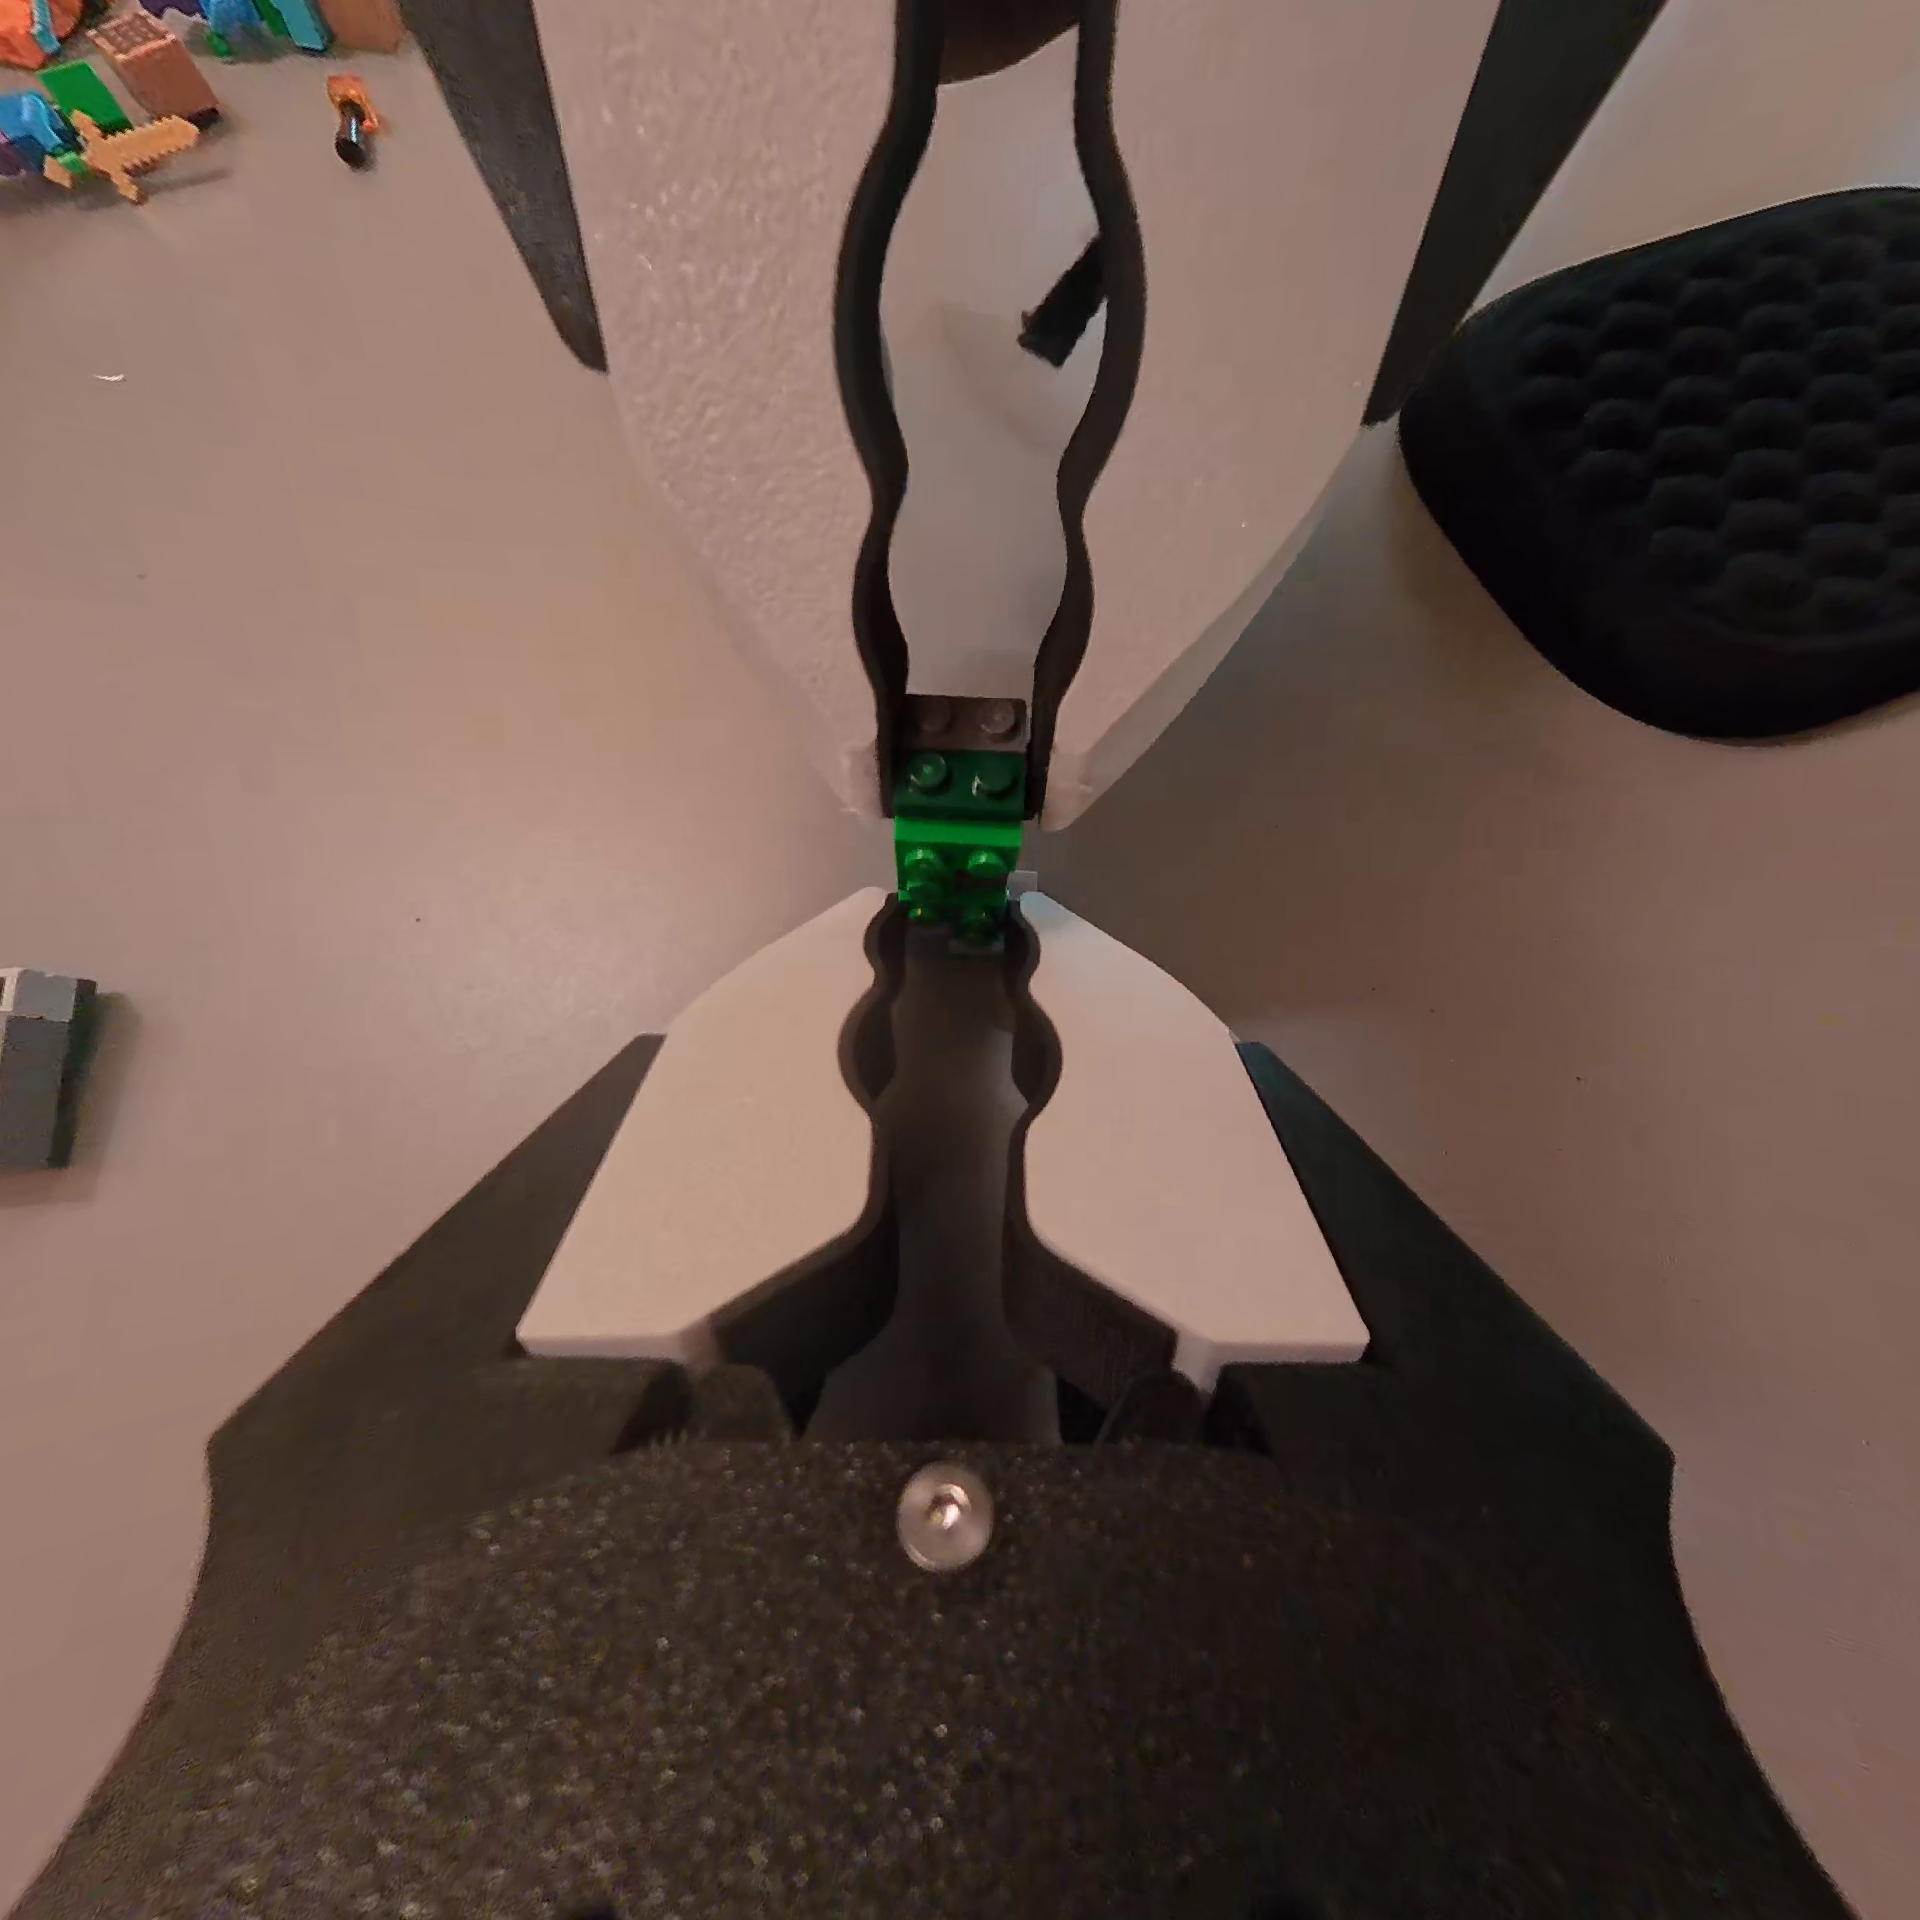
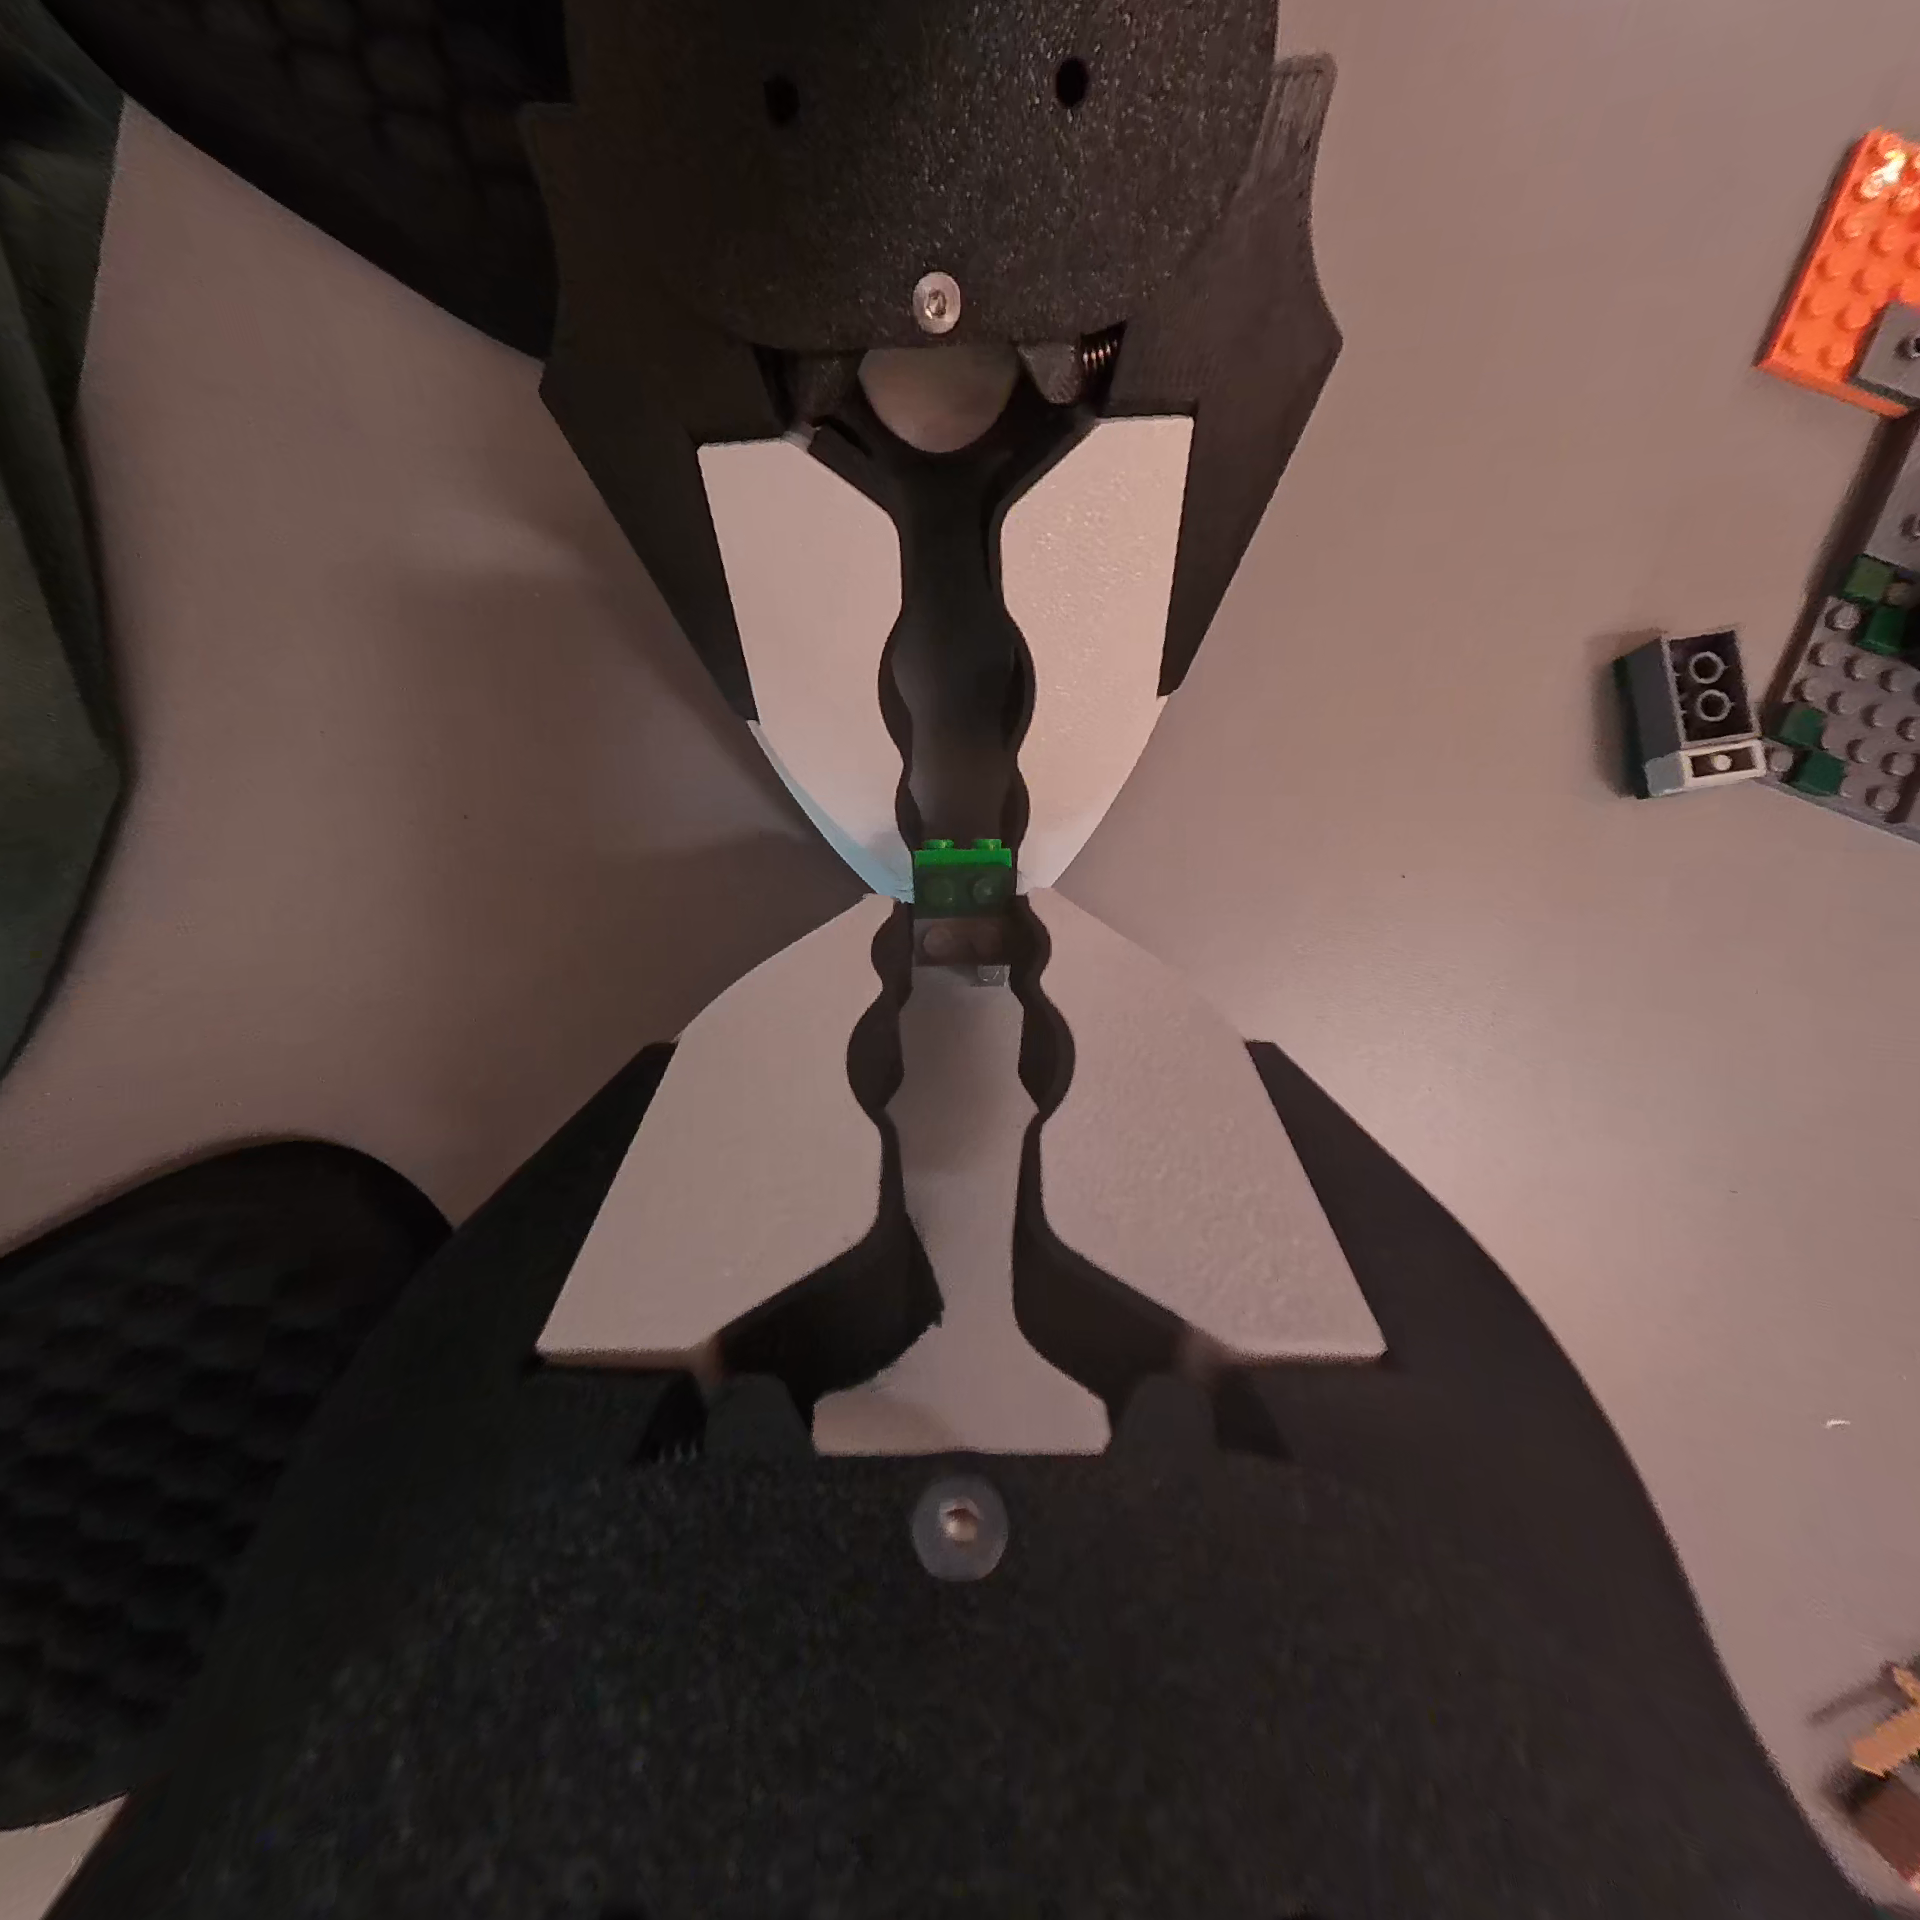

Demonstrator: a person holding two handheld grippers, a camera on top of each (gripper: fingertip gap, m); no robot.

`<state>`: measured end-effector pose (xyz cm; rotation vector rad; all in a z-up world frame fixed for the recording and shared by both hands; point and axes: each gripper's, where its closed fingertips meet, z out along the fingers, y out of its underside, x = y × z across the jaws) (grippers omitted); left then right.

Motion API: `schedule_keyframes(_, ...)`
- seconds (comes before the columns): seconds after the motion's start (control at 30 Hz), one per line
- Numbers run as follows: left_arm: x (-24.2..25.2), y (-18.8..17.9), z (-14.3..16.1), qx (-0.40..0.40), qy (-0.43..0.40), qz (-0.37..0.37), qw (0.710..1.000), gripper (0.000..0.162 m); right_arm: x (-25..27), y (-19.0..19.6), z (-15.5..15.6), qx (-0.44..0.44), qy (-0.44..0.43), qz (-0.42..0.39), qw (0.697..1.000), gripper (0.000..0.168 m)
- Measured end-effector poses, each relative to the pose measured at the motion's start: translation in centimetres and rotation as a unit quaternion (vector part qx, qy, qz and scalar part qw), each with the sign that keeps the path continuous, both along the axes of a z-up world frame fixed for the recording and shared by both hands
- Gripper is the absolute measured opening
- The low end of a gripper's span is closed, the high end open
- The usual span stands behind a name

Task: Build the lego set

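**Two grippers meet tip to tip on a small green brick stack**

At far left in the left wrist view, a grey block [image 1: 42,1070] lies on the pale table [image 1: 312,644], with loose coloured pieces [image 1: 114,114] above it. At centre, the left gripper [image 1: 956,914] is closed narrowly on a green brick [image 1: 954,883], studs facing the camera. Directly opposite, the right gripper [image 1: 961,758] pinches a green-and-dark piece [image 1: 961,753] that touches the brick. The joined stack's long axis runs along both grippers' fingers. They point straight at each other, level above the table. At right lies a black honeycomb pad [image 1: 1704,468].
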<state>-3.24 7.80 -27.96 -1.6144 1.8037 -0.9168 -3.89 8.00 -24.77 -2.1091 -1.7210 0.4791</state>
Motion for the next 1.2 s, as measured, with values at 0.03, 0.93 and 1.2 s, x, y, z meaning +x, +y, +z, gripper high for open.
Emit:
schedule_keyframes(0.03,0.0,0.0,0.0,0.000,0.000,0.000,1.000,0.018,0.0,0.0,0.0,0.004,-0.003,-0.003,1.000,0.018)
schedule_keyframes(0.93,-0.1,-0.2,0.0,0.000,0.000,-0.005,1.000,0.018,0.0,0.0,0.2,0.023,-0.073,-0.006,0.997,0.017)
schedule_keyframes(1.2,-0.1,-0.3,0.0,0.000,-0.001,-0.006,1.000,0.018,0.0,1.1,3.0,0.003,0.041,-0.061,0.997,0.030)
